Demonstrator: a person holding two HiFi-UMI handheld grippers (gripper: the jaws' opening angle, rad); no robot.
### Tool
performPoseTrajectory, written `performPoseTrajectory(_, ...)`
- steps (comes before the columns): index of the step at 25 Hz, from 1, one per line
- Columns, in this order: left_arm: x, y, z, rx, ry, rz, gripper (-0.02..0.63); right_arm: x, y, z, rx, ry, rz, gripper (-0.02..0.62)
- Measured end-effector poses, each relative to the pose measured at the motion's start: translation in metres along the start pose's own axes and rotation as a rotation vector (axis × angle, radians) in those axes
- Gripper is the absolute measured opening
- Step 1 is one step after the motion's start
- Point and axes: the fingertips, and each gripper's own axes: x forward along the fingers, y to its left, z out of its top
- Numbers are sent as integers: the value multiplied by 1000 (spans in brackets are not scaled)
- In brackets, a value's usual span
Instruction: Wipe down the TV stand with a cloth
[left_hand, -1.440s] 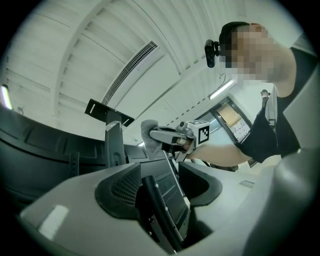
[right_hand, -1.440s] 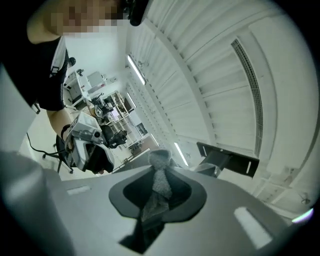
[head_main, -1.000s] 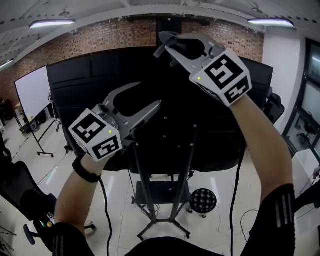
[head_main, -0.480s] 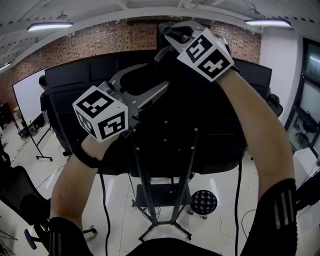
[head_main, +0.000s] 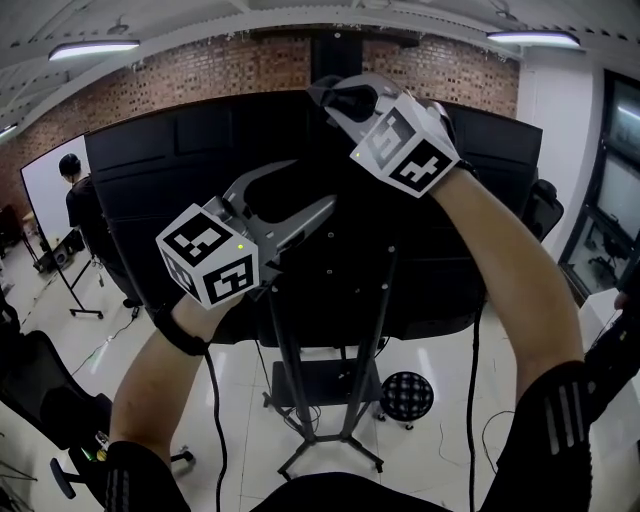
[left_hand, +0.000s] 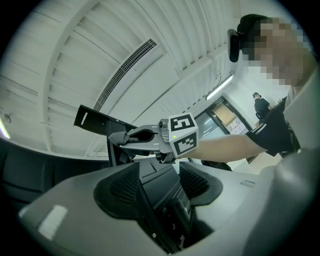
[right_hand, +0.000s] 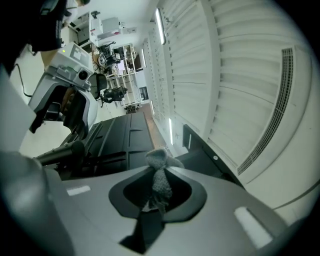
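Observation:
My right gripper (head_main: 330, 98) is raised to the top edge of the big black TV back (head_main: 170, 170) and is shut on a small grey cloth (head_main: 347, 101). In the right gripper view the cloth (right_hand: 159, 161) bunches up between the closed jaws of the right gripper (right_hand: 158, 186). Lower and to the left, my left gripper (head_main: 312, 182) hangs open and empty in front of the TV. From the left gripper view, the left gripper (left_hand: 157, 170) looks up at the right gripper (left_hand: 145, 140) and its cloth (left_hand: 116, 136). The black TV stand (head_main: 345, 400) rises below on splayed legs.
A whiteboard (head_main: 45, 190) and a person (head_main: 75, 205) are at the far left. An office chair (head_main: 40, 410) sits at the lower left. A round black perforated stool (head_main: 407, 400) stands by the stand's feet, with cables on the white floor. Another chair (head_main: 545, 210) is at the right.
Both grippers rose and then dropped a little. The right one turned at the wrist while keeping the cloth near the TV's top. A person has come into view by the whiteboard.

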Motion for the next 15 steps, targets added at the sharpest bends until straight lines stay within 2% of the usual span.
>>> performPoseTrajectory(7,-13,-11,-19,-49,14,7,275,-3,48,-12,-68,32,59,46)
performPoseTrajectory(15,-29,-22,-46,-97,13,18,275,-9,111,-37,-87,93,160,45)
